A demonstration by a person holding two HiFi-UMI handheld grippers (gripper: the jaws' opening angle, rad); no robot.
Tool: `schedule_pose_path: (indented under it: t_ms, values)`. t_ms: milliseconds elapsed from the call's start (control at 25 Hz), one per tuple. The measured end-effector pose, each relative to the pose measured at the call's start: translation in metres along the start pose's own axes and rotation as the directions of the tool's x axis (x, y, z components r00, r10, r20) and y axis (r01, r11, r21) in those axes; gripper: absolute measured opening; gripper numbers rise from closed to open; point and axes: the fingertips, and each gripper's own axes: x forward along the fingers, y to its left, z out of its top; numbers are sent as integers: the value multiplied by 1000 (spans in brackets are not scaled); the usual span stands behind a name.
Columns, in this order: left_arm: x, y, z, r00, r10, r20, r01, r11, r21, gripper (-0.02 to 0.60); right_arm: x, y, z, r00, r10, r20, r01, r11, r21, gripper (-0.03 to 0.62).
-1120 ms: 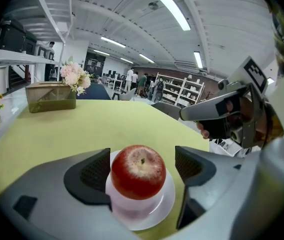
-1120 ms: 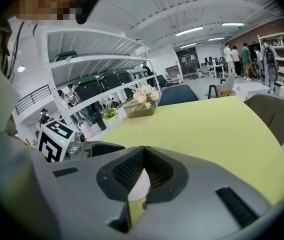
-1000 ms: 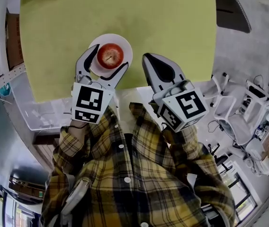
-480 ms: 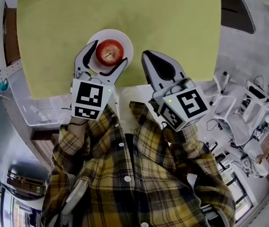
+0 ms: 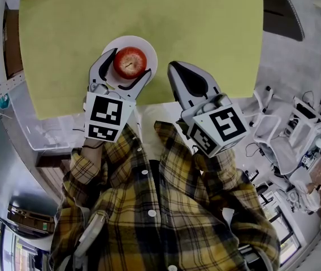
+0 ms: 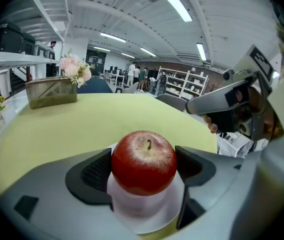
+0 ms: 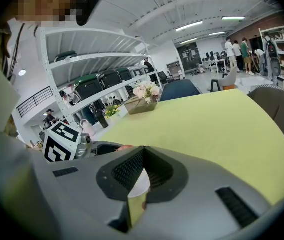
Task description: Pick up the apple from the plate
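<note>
Red apple [image 5: 129,62] sat on the white plate [image 5: 149,48], squarely between the pads of your left tongs [image 6: 143,168], which pressed both its sides. Your right tongs [image 5: 173,69], closed and empty, hung just right of the plate, farther off.

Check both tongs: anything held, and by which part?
The left tongs clamp the apple by its two opposite sides, at its widest part, above the plate. The right tongs are shut, empty.
</note>
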Motion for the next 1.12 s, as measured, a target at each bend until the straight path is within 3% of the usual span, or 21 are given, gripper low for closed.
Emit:
schedule_pose_path:
  t_ms: [600, 1120]
  values:
    - [-9, 9, 15, 1000, 2, 15, -1, 1000, -28, 387, 3, 7, 10, 1000, 22, 6, -22, 999, -31, -3]
    - [-47, 19, 65, 995, 14, 95, -13, 1000, -5, 387, -4, 31, 51, 998, 23, 59, -18, 997, -82, -3]
